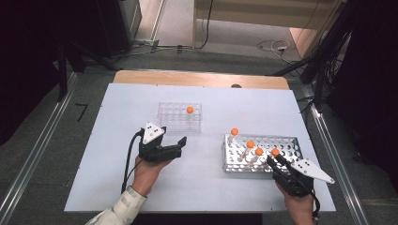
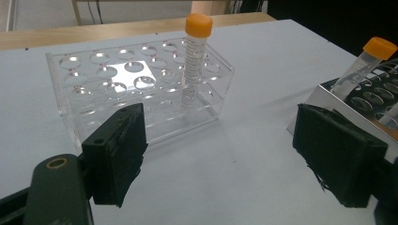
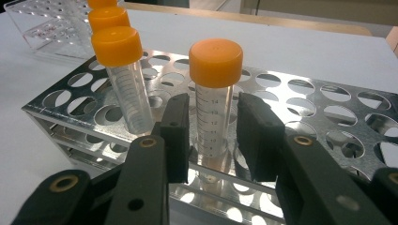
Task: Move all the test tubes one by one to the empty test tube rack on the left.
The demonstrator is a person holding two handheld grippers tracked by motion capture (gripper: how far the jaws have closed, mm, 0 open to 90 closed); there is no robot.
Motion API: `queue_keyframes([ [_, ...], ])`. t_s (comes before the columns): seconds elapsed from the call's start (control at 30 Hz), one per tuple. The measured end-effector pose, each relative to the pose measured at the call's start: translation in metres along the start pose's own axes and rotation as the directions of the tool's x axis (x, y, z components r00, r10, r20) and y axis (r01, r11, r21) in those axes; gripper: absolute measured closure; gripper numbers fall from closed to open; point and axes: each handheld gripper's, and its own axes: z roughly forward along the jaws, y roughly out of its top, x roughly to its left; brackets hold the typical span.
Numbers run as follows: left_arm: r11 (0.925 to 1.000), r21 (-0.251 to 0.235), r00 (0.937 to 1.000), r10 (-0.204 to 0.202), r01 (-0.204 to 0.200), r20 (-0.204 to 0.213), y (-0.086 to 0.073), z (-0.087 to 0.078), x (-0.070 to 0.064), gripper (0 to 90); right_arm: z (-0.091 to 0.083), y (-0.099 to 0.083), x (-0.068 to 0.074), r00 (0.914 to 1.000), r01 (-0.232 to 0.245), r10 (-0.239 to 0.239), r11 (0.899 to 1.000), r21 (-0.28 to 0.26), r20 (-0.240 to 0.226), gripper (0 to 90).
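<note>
Right gripper [image 3: 213, 133] at the metal rack [image 3: 324, 101] near the desk's right edge, jaws close on either side of an orange-capped tube [image 3: 214, 96] standing in a front hole, narrow gaps visible, not clamped. Left gripper [image 2: 220, 161] wide open, empty, facing the clear rack [image 2: 141, 89] mid-desk.

Only readable text I've got: scale numbers 14, 13, 12, 11 printed down the orange-capped tube [image 3: 213, 101] between my right jaws. Other tubes' printing too blurred.

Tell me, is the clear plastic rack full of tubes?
Nearly empty: the clear rack holds one orange-capped tube; its other holes are bare.
</note>
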Motion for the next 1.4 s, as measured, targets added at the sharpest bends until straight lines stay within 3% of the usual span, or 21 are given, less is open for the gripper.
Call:
queue_keyframes([
  [0.73, 0.9999, -0.002, 0.9999, -0.014, 0.014, 0.003, 0.000, -0.001, 0.000, 18.0, 0.006, -0.001, 0.002, 1.0000, 0.002, -0.002, 1.000, 0.008, 0.001, 70.9],
  [1.1, 0.9999, -0.002, 0.9999, -0.016, 0.016, 0.006, 0.000, -0.002, 0.000, 18.0, -0.010, 0.015, -0.002, 0.9998, -0.022, 0.022, 0.998, -0.063, 0.001, 71.4],
  [1.4, 0.9999, -0.004, 0.9998, -0.015, 0.015, 0.009, 0.000, -0.002, 0.000, 18.0, -0.027, 0.029, -0.001, 0.9989, -0.042, 0.040, 0.992, -0.119, -0.025, 71.7],
])
